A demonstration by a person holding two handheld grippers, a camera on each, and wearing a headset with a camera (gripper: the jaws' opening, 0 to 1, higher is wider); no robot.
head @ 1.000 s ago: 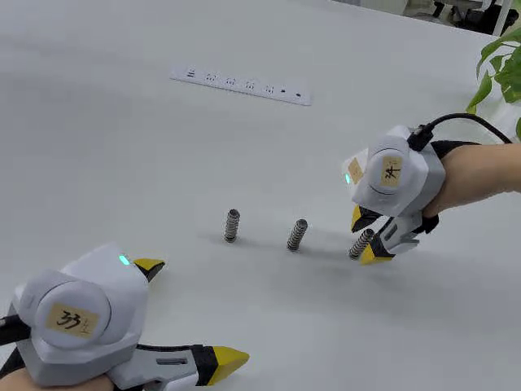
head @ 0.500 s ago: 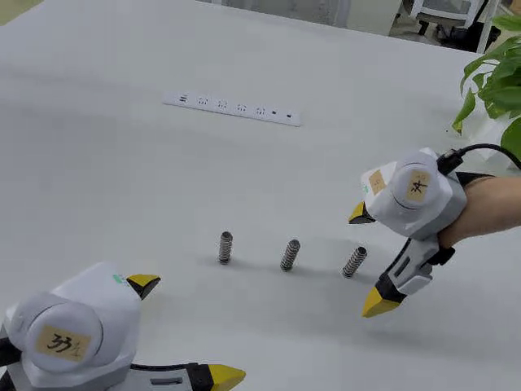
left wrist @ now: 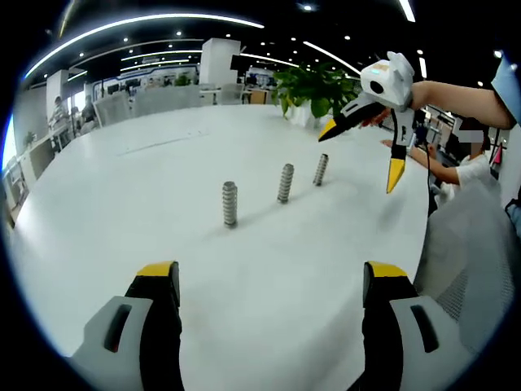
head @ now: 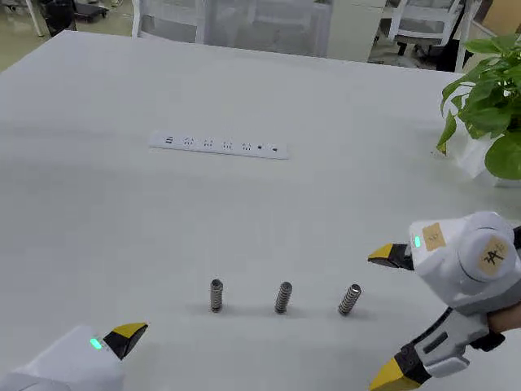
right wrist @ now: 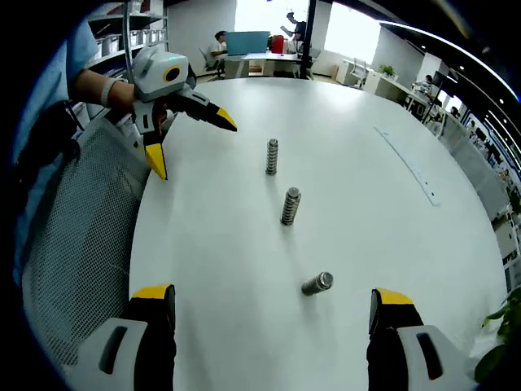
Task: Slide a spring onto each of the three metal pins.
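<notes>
Three grey springs stand in a row on the white table: left spring (head: 216, 295), middle spring (head: 283, 297), right spring (head: 349, 299), which leans slightly. Any pins inside them are hidden. My right gripper (head: 391, 316) hangs open just right of the right spring, apart from it, with nothing between its fingers. In the right gripper view the springs (right wrist: 291, 205) lie ahead of the open right gripper (right wrist: 273, 295). My left gripper (left wrist: 269, 277) is open and empty, near the table's front edge; one yellow fingertip (head: 128, 335) shows at the lower left. The springs (left wrist: 285, 182) stand beyond it.
A white power strip (head: 218, 145) lies farther back on the table. A potted plant (head: 484, 122) stands at the right edge. Chairs (head: 236, 24) line the far side. Bare table (head: 98, 228) surrounds the row of springs.
My right gripper, which was closed around the right spring, has opened and drawn back toward me and to the right. The springs stay put. The head camera has tilted up.
</notes>
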